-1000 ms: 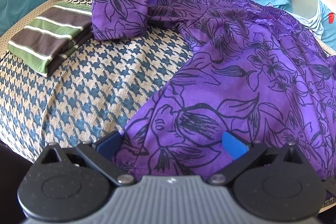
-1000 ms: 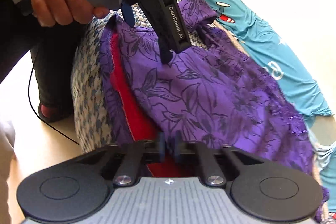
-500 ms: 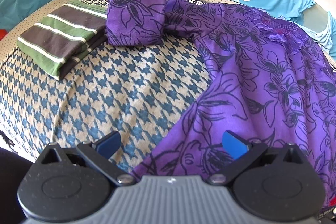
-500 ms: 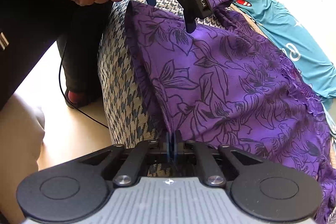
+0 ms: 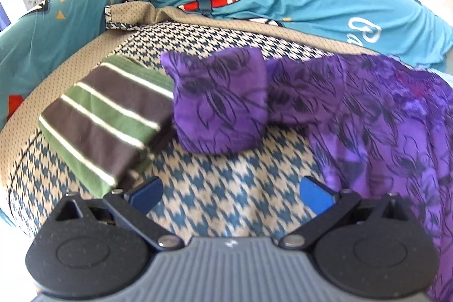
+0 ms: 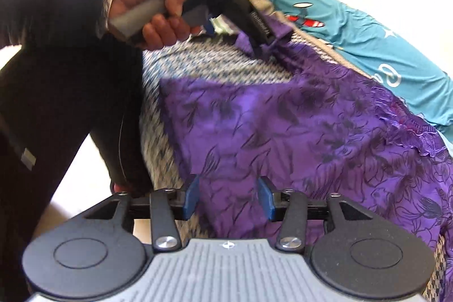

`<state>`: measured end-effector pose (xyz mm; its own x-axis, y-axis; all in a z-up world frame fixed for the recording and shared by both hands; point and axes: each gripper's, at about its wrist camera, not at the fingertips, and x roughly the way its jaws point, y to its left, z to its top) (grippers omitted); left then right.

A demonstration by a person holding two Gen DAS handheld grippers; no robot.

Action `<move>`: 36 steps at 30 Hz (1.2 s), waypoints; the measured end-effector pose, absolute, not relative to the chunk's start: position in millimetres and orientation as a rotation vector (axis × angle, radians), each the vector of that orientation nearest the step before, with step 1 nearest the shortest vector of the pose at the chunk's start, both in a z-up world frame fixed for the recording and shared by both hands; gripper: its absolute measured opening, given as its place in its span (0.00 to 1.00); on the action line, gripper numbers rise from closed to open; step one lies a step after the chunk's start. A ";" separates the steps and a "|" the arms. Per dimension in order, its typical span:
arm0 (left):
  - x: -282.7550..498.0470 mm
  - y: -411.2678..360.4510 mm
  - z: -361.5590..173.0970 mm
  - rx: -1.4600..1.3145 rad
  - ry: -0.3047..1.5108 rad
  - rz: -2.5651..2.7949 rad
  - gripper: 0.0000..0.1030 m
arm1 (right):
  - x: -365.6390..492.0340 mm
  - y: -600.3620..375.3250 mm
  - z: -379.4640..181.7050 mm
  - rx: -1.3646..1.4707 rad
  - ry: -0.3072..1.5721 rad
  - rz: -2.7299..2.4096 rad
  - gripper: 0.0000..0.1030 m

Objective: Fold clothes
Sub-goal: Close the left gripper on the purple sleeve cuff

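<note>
I find the purple floral garment spread across the houndstooth cushion, its body lying fairly flat and one sleeve turned out toward the striped folded garment, which lies just beside it. My right gripper hangs over the garment's near edge with its fingers spread and nothing between them. My left gripper also has its fingers wide apart, over bare cushion between the striped piece and the purple cloth; in the right wrist view, the hand carries it near the sleeve.

Whether the sleeve has been laid so, or awaits turning in, I cannot settle.

Risks noted: the fabric looks thin and slippery, so a shallow pinch could catch one layer only and drag the body askew. A careless reach at the sleeve could also disturb the striped piece. Both views are motion-blurred, so edges are uncertain.
</note>
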<state>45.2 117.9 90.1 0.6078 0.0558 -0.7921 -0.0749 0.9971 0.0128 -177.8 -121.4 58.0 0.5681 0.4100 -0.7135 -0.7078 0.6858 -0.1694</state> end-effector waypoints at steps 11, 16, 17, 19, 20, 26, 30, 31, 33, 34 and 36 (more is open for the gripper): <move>107.9 124.9 84.6 0.003 0.918 0.180 1.00 | -124.6 -123.4 51.9 -0.366 0.691 0.642 0.44; 122.3 120.5 76.0 0.041 0.929 0.176 1.00 | -104.3 -120.5 46.2 -0.334 0.700 0.626 0.44; 125.1 119.3 74.7 0.054 0.929 0.182 1.00 | -99.6 -120.0 45.5 -0.320 0.704 0.622 0.44; 130.2 118.3 72.7 0.070 0.927 0.197 1.00 | -89.1 -120.6 44.3 -0.278 0.715 0.612 0.44; 131.5 119.2 73.0 0.060 0.925 0.197 1.00 | -82.3 -121.9 43.7 -0.249 0.723 0.605 0.44; 136.2 118.5 75.3 0.085 0.889 0.189 0.95 | -48.7 -133.3 37.9 -0.068 0.769 0.555 0.45; 139.7 124.9 74.7 0.023 0.927 0.141 0.54 | -41.0 -139.7 35.5 -0.014 0.776 0.511 0.45; 139.9 129.0 75.3 -0.005 0.933 0.145 0.47 | -41.1 -140.3 36.1 -0.013 0.770 0.505 0.45; 139.2 136.1 77.5 -0.044 0.935 0.159 0.34 | -41.2 -141.4 37.3 -0.011 0.756 0.493 0.45; 138.0 138.6 80.1 -0.050 0.923 0.173 0.27 | -41.4 -141.8 37.9 -0.008 0.749 0.490 0.45; 136.2 144.1 86.5 -0.072 0.892 0.178 0.22 | -40.7 -142.5 38.3 -0.004 0.745 0.485 0.45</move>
